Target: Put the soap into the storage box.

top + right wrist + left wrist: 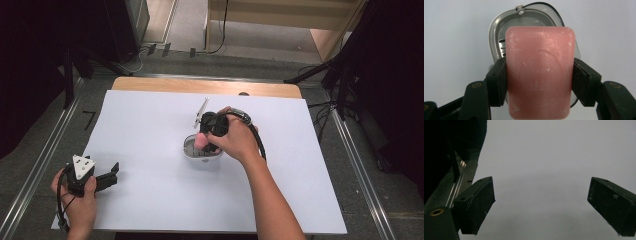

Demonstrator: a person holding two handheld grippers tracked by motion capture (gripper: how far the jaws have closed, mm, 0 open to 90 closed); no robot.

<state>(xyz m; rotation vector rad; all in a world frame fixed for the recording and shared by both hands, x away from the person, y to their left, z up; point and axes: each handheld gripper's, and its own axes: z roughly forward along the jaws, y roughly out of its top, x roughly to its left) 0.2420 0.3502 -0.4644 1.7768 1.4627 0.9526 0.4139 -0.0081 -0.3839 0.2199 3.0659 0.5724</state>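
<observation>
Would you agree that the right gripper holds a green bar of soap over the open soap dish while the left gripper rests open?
Not quite: the soap is pink, as the right gripper view shows. The right gripper holds it over the open soap dish; the left gripper rests open.

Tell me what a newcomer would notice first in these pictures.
The rounded pink bar of soap stands out, clamped between the right gripper's jaws just above the open grey oval soap case at the middle of the white table. The left gripper rests open near the table's front left corner.
</observation>
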